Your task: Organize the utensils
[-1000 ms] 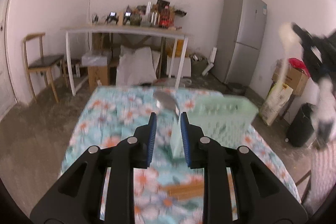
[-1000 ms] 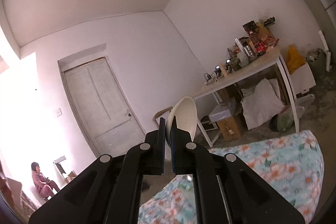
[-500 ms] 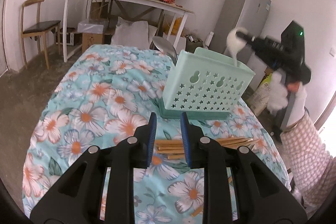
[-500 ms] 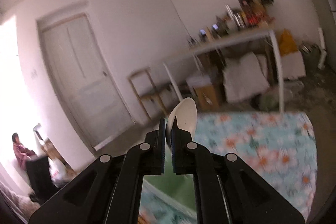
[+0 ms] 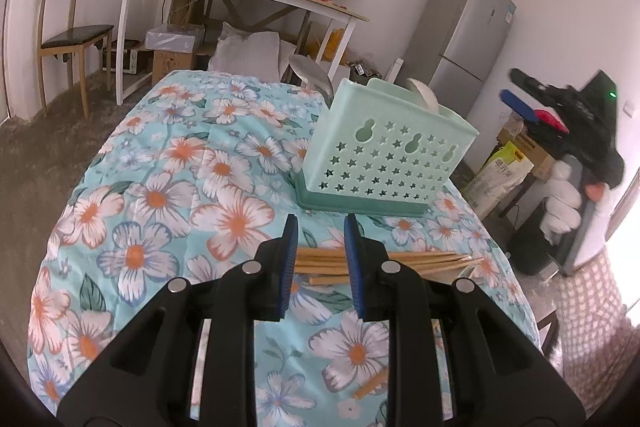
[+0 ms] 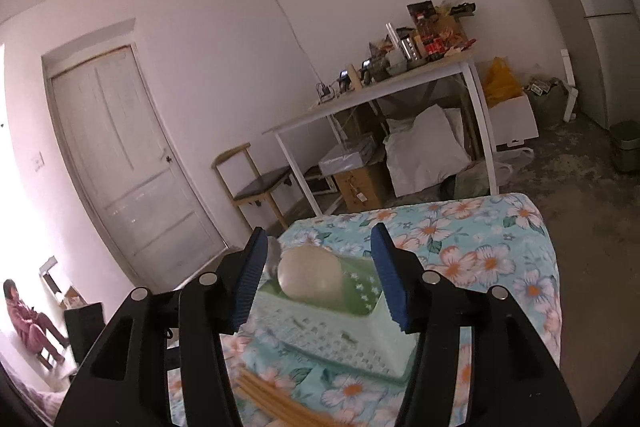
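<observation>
Above the mint basket [image 6: 340, 331] on the floral tablecloth [image 5: 168, 163], the right gripper [image 6: 320, 267] has just been opening and stands released, the white spoon [image 6: 312, 277] resting inside the basket, while the left gripper [image 5: 320, 251], parted and empty, hovers near the chopsticks [image 5: 320, 263].

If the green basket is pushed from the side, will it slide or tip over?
The green basket looks like thin perforated plastic, so it is probably light and would slide easily on the smooth floral cloth. It stands tall on a narrower base with spoons upright inside, so a push high on its wall might tip it.
</observation>
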